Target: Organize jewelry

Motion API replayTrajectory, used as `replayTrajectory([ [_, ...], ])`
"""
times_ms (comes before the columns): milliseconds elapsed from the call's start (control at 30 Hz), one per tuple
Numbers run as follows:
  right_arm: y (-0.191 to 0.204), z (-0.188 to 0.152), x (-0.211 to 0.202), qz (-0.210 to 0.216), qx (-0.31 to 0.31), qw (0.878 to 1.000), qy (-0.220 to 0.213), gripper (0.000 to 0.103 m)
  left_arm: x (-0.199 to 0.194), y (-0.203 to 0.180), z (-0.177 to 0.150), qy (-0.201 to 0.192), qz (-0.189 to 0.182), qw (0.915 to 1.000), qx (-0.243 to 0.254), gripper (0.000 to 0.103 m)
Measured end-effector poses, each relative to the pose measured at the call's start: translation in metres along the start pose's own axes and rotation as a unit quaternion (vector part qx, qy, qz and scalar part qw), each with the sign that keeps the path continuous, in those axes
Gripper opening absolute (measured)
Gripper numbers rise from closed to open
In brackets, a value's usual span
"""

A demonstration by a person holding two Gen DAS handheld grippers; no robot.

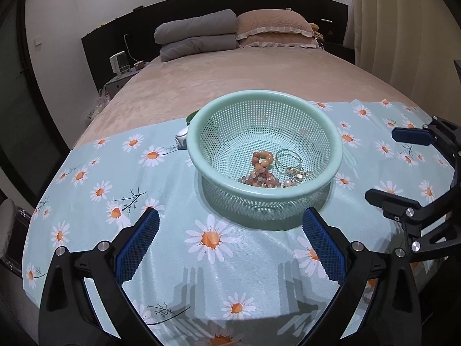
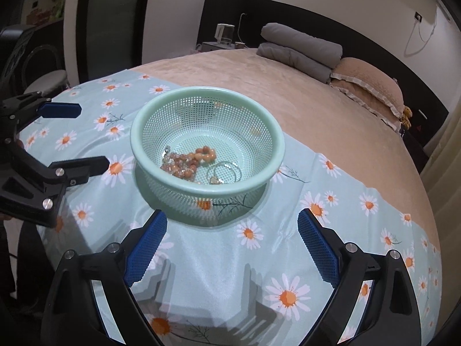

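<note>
A mint-green perforated basket (image 1: pixel 265 98) (image 2: pixel 207 90) stands on a daisy-print cloth (image 1: pixel 210 274) (image 2: pixel 201 265) on the bed. Inside it lie an orange bead bracelet (image 1: pixel 260 158) (image 2: pixel 201 154), a tangle of smaller pinkish beads (image 1: pixel 259 177) (image 2: pixel 175 168) and thin clear bangles with a gold charm (image 1: pixel 288 161) (image 2: pixel 223 170). My left gripper (image 1: pixel 230 219) (image 2: pixel 92 136) is open just in front of the basket, with nothing between its blue pads. At the basket's other side my right gripper (image 2: pixel 232 217) (image 1: pixel 383 164) is also open and holds nothing.
Behind the basket lie a green object (image 1: pixel 193 115) and a small white-grey item (image 1: pixel 181 139), both partly hidden. At the head of the beige bed (image 1: pixel 230 72) are folded grey quilts (image 1: pixel 196 34) and pillows (image 1: pixel 273 28). A nightstand carries a kettle (image 1: pixel 119 63).
</note>
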State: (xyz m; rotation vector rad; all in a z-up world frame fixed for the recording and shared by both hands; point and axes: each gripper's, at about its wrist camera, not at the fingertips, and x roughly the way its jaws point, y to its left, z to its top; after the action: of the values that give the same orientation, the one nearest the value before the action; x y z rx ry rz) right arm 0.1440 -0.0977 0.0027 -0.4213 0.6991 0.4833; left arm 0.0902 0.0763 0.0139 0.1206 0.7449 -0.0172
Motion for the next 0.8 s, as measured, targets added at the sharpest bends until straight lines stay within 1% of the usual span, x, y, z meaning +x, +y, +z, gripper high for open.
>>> replayTrajectory([
  [100, 0.0, -0.007, -0.009, -0.003, 0.003, 1.0, -0.004, 0.088, -0.008, 0.004, -0.001, -0.008, 0.011, 0.9998, -0.017, 0.097],
  [233, -0.003, -0.008, -0.019, -0.003, 0.008, 1.0, -0.012, 0.089, -0.013, 0.005, -0.001, -0.006, 0.014, 0.9997, -0.021, 0.097],
  [433, -0.006, -0.012, -0.025, -0.001, 0.021, 1.0, -0.017, 0.09, -0.011, 0.002, -0.007, 0.022, 0.029, 0.9992, -0.015, 0.097],
  [567, -0.006, -0.012, -0.029, -0.009, 0.017, 1.0, -0.021, 0.09, -0.015, 0.004, -0.009, 0.028, 0.03, 0.999, -0.018, 0.097],
  [633, -0.006, -0.013, -0.03, -0.017, 0.017, 1.0, -0.02, 0.09, -0.016, 0.005, -0.009, 0.037, 0.04, 0.9983, -0.019, 0.097],
  [700, -0.007, -0.014, -0.029, -0.021, 0.017, 1.0, -0.015, 0.09, -0.018, 0.004, -0.009, 0.036, 0.047, 0.9981, -0.019, 0.097],
  [800, -0.009, -0.016, -0.031, -0.024, 0.02, 0.999, -0.014, 0.09, -0.02, 0.003, -0.011, 0.037, 0.042, 0.9983, -0.019, 0.097],
])
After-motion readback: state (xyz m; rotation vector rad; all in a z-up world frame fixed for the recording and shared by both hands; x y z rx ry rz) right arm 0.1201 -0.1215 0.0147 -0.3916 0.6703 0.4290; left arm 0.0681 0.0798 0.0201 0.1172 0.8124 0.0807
